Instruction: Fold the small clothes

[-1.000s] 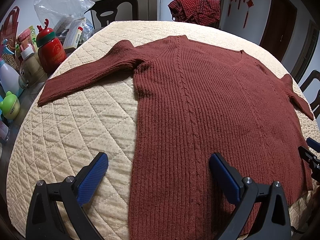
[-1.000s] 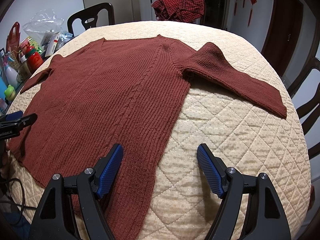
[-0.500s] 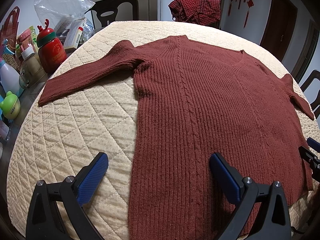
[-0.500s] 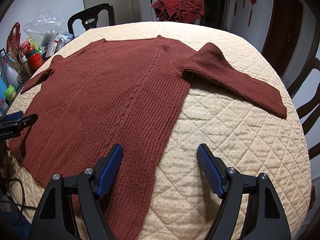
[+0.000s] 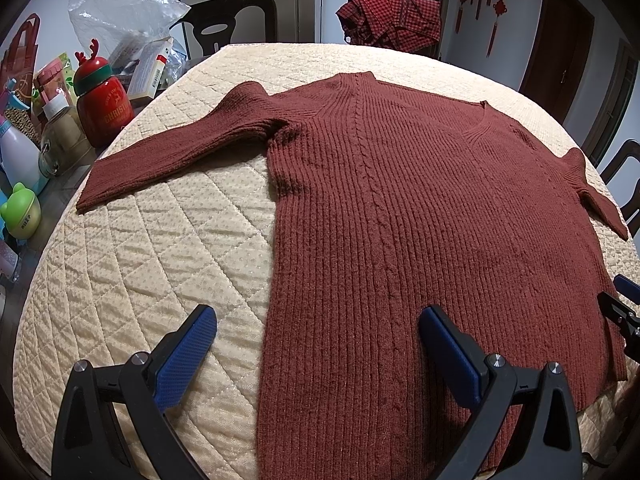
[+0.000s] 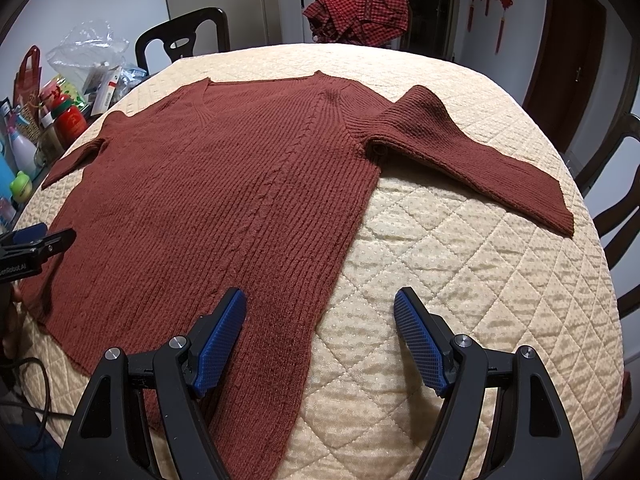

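A rust-red ribbed sweater (image 5: pixel 420 220) lies flat and spread out on the cream quilted table cover (image 5: pixel 160 248), V-neck away from me, both sleeves stretched out sideways. It also shows in the right wrist view (image 6: pixel 224 200). My left gripper (image 5: pixel 316 344) is open and empty, hovering above the hem at the sweater's left side edge. My right gripper (image 6: pixel 320 320) is open and empty, hovering above the hem at the sweater's right side edge. The left sleeve cuff (image 5: pixel 100 188) and the right sleeve cuff (image 6: pixel 556 212) lie flat.
Bottles, a red reindeer flask (image 5: pixel 102 108), boxes and a plastic bag crowd the table's left edge. A red checked garment (image 5: pixel 392 20) hangs over a chair at the far side. Dark chairs (image 6: pixel 616 200) stand around the table.
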The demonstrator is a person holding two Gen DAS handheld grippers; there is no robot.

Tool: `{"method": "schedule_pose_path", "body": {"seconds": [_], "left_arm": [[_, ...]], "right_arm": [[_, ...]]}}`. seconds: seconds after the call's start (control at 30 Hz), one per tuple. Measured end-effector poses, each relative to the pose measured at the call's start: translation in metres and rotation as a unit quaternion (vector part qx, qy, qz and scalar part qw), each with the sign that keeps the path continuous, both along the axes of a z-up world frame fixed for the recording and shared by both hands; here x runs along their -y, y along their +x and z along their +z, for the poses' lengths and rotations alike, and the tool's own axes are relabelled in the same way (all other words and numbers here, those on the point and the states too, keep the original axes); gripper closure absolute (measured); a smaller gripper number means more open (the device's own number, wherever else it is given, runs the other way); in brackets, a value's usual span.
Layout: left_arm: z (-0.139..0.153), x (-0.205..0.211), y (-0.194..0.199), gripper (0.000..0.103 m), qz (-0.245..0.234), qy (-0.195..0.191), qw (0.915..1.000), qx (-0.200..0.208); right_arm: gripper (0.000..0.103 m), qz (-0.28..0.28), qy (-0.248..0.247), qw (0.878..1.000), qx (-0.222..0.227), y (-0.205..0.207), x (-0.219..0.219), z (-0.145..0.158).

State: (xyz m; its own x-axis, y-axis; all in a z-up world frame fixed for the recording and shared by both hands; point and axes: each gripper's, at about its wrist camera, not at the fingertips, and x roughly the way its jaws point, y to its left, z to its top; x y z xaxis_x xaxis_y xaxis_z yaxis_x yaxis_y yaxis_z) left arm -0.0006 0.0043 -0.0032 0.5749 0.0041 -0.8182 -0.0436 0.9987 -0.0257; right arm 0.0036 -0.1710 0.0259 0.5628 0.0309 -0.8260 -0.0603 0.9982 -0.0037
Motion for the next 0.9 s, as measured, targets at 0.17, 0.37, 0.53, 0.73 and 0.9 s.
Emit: {"method": "schedule_pose_path", "body": {"seconds": [0.17,0.37,0.53,0.73,0.9], "left_arm": [[0.0004,0.0000,-0.0004,0.000,0.000,0.000,1.0000,0.001],[0.0024,0.0009,-0.0020,0.000,0.000,0.001,1.0000,0.003],[0.0023,0.0011,-0.0017,0.000,0.001,0.001,1.0000,0.003],[0.0023,0.0011,-0.0017,0.000,0.000,0.001,1.0000,0.002],[0.0034,0.0018,-0.0001,0.000,0.000,0.002,1.0000,0.001]], "right_arm": [[0.026,0.001,-0.002,1.000,0.000,0.0011,-0.0009,-0.0002],[0.026,0.001,-0.002,1.000,0.000,0.0010,-0.0009,-0.0006],[0.026,0.002,-0.003,1.000,0.001,0.0009,-0.0008,-0.0008],[0.026,0.001,-0.002,1.000,0.001,0.0015,-0.0013,-0.0008],[0.026,0.001,-0.002,1.000,0.002,0.0013,-0.0013,-0.0007]]}}
